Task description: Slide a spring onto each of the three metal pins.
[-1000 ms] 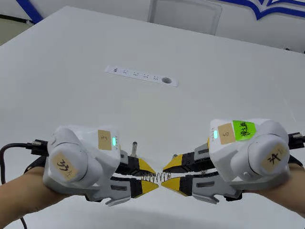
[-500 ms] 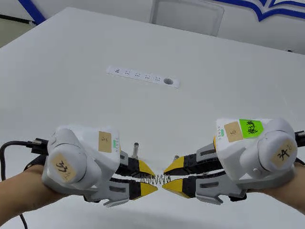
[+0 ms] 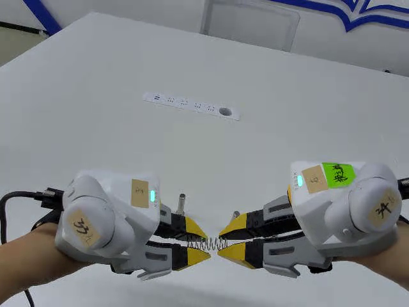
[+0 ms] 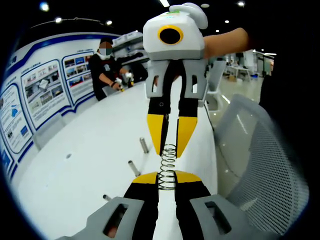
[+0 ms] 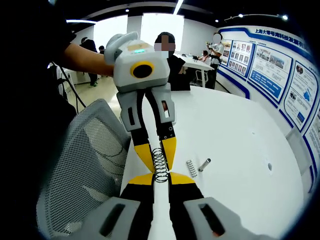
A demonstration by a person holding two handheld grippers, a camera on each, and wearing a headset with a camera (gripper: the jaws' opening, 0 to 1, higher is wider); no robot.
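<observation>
A small steel spring (image 3: 213,244) hangs level between my two grippers, just above the white table (image 3: 128,128). My left gripper (image 3: 206,244) is shut on its left end and my right gripper (image 3: 222,243) is shut on its right end, tips almost meeting. In the left gripper view the spring (image 4: 167,167) runs from my own jaws up into the right gripper's yellow fingers (image 4: 185,131). Three short metal pins (image 4: 144,145) (image 4: 133,168) (image 4: 105,198) stand on the table beside it; two pins (image 3: 181,203) (image 3: 236,214) show just behind the grippers. The right gripper (image 5: 161,178) holds the spring (image 5: 160,164).
A second spring (image 5: 191,168) lies on the table next to a pin (image 5: 204,165). A white power strip (image 3: 190,105) sits mid-table, a chair back (image 3: 250,22) stands at the far edge, and a mesh chair (image 5: 85,165) is near me. People stand in the background.
Both grippers keep their hold on the spring's ends. The right gripper has sunk slightly in the picture; the spring looks a little shorter between the tips.
</observation>
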